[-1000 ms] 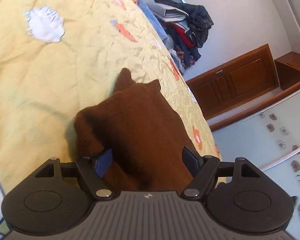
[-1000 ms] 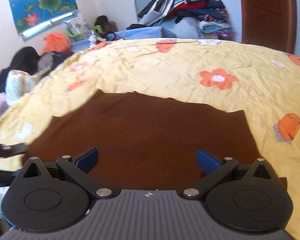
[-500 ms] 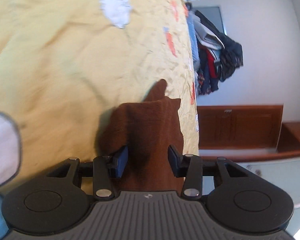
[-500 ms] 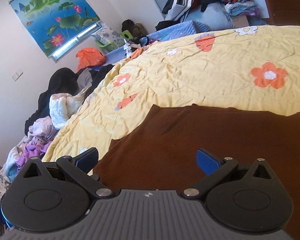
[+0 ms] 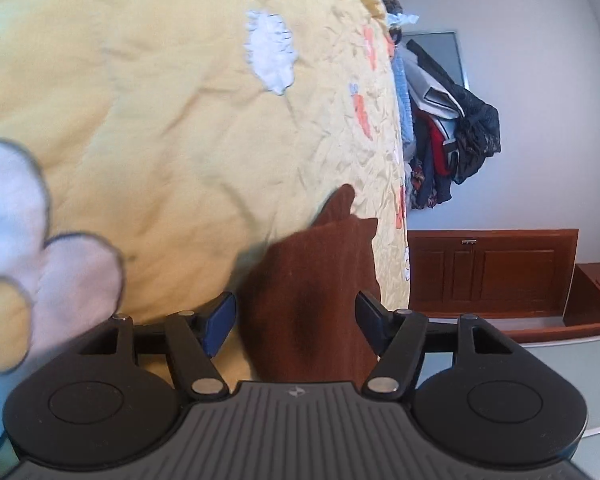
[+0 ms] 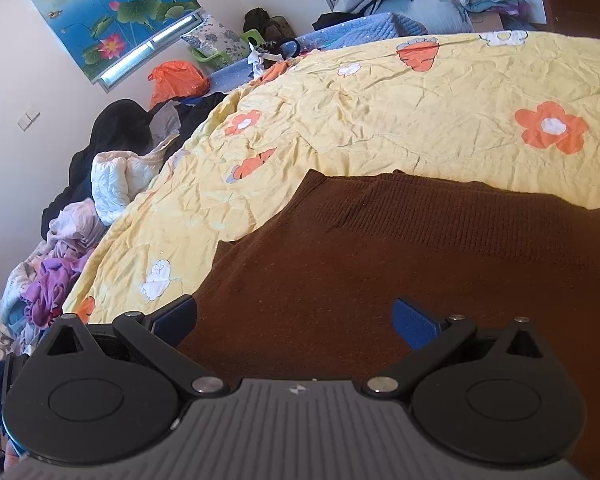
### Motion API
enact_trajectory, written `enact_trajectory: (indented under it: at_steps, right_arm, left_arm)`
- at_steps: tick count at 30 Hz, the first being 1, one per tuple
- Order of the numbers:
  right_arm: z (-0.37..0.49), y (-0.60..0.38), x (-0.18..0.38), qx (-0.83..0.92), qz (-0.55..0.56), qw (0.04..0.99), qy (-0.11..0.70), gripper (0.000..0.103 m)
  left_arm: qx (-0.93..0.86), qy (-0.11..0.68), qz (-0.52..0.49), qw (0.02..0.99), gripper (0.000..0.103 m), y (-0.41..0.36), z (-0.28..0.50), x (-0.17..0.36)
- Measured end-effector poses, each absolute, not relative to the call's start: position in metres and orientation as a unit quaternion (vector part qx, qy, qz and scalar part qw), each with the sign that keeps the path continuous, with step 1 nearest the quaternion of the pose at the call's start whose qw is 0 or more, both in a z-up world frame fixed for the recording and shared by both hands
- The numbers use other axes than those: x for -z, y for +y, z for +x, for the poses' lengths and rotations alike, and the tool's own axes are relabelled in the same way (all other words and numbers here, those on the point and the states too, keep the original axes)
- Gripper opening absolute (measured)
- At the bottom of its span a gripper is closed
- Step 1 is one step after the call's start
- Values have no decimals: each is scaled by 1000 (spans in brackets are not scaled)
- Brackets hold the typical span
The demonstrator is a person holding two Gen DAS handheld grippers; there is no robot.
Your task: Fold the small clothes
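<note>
A brown ribbed-knit garment (image 6: 400,264) is spread flat on a crinkled yellow quilt (image 6: 380,120) appliquéd with orange flowers and carrots and white blossoms. Seen from the left wrist, a narrow, bunched fold of the same knit (image 5: 312,280) is raised between the blue pads of the left gripper (image 5: 296,314), whose jaws are opening, with a gap visible on both sides of the cloth. The right gripper (image 6: 296,318) is held wide apart over the flat knit panel, nothing being clasped. A heap of mixed clothes (image 6: 80,200) is piled beside the bed.
</note>
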State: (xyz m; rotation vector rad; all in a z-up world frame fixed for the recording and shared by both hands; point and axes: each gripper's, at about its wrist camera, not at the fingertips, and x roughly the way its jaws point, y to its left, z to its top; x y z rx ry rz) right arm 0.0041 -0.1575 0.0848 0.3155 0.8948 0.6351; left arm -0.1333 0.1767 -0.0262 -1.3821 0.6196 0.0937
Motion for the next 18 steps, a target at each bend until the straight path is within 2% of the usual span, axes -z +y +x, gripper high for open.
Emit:
enact_trajectory:
  at_steps: [1, 3, 4, 5, 9, 12, 15, 18]
  right_arm:
    - [5, -156, -84, -302, 151, 840, 426, 103]
    - [8, -151, -83, -307, 154, 838, 425, 103]
    - [11, -149, -83, -309, 160, 835, 426, 103]
    - [15, -148, -83, -312, 170, 830, 430, 103]
    - [43, -147, -87, -328, 228, 802, 444, 103]
    - [74, -129, -87, -347, 246, 772, 472, 103]
    - [108, -94, -76, -356, 224, 739, 526, 103]
    - [129, -56, -62, -346, 160, 726, 572, 103]
  left_arm:
    - [-36, 274, -604, 747, 64, 174, -125, 24]
    - [-25, 273, -544, 793, 56, 164, -104, 18]
    - [-29, 289, -512, 809, 32, 158, -93, 17]
    - [-36, 302, -492, 816, 19, 154, -87, 17]
    - [-27, 290, -387, 875, 16, 133, -87, -2]
    - [6, 259, -238, 936, 16, 100, -92, -27]
    - [58, 227, -54, 971, 16, 53, -96, -42]
    - [87, 217, 29, 972, 16, 27, -100, -44]
